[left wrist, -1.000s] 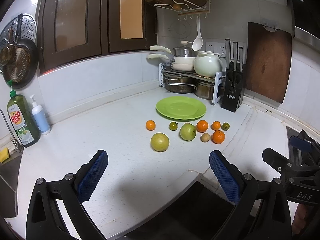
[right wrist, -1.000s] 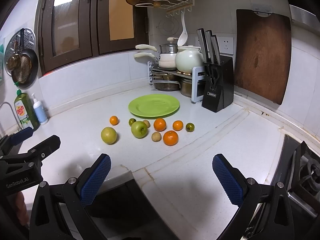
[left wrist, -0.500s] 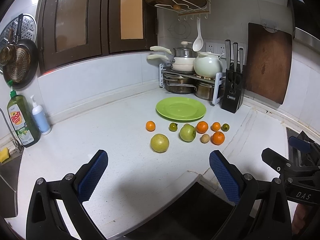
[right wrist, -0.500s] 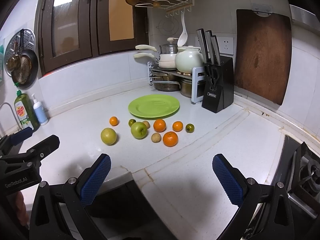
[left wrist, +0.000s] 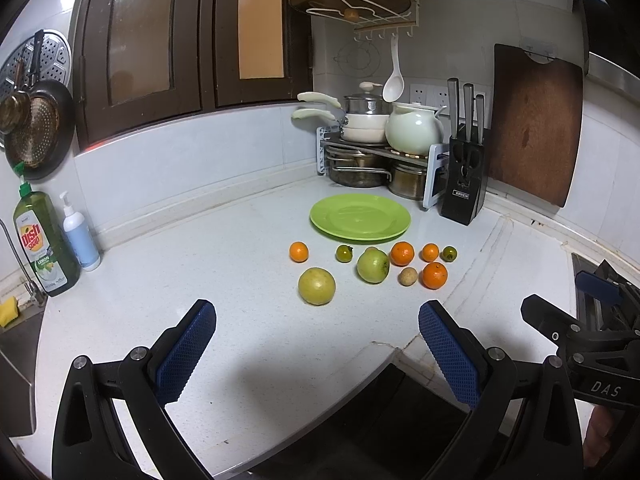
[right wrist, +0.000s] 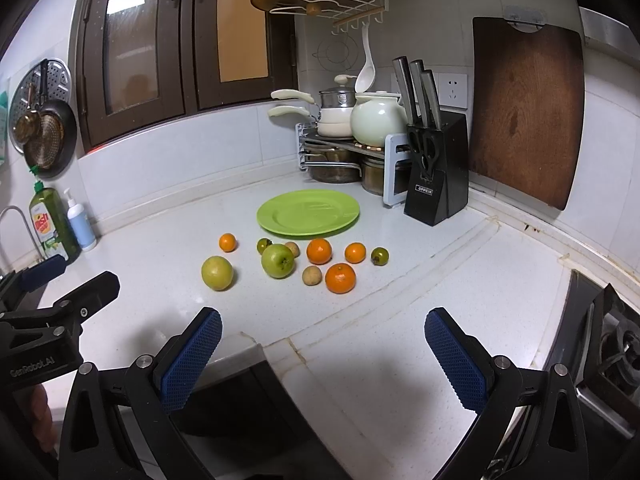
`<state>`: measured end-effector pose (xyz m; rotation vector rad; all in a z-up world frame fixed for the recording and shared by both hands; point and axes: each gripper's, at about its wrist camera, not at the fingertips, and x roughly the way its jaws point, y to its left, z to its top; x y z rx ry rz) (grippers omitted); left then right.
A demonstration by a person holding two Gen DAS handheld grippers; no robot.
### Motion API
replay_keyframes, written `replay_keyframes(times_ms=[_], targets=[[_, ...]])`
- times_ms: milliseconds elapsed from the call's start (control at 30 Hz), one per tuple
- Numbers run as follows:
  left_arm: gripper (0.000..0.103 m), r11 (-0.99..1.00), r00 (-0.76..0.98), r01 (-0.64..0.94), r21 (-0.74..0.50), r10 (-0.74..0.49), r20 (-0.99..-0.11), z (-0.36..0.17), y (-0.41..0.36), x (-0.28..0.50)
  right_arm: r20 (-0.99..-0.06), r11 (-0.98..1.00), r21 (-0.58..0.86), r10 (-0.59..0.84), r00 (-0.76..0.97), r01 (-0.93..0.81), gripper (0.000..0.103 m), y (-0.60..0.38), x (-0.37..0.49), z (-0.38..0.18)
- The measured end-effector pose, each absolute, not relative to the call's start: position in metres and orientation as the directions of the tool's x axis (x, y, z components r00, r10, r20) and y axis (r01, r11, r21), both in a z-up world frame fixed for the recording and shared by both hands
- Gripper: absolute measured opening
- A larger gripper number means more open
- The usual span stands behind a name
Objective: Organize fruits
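Visible only from the right wrist: a small tan fruit [right wrist: 293, 249] tucked at 1 o'clock behind the smooth green apple [right wrist: 278, 261]. Both claws, left [left wrist: 316, 354] and right [right wrist: 322, 356], spread wide, gripping nothing, blue pads dimpled. Loose round fruits on the speckled white table [left wrist: 224, 264], at 6 o'clock of the glossy round green plate [left wrist: 360, 218].

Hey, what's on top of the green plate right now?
Nothing: the green plate shows bare across its face in both views. All the fruit, including the green apple, lies on the counter in front of it. What's beneath the plate is covered.
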<state>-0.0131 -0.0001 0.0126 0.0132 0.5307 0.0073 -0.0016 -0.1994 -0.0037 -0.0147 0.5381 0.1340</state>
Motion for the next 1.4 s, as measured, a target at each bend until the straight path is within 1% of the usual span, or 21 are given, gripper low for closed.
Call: replay_keyframes(times_ms=[767, 1067, 1400], targets=[[0.103, 1.0, 0.858, -0.002, 0.016, 0.01, -0.513, 0.013, -0.002, -0.009, -0.521, 0.991, 0.027, 0.129, 0.844, -0.134, 0.102, -0.198, 0.002, -0.005], [0.103, 1.0, 0.835, 0.005, 0.011, 0.002, -0.55, 0.003, 0.003, 0.016, -0.551, 0.99, 0.031, 0.129, 0.825, -0.134, 0.102, -0.192, 0.023, -0.014], [0.103, 0.998, 0.822, 0.041, 0.045, -0.008, -0.569, -0.018, 0.009, 0.053, -0.594, 0.992, 0.036, 0.115, 0.796, -0.117, 0.102, -0.183, 0.062, -0.029]])
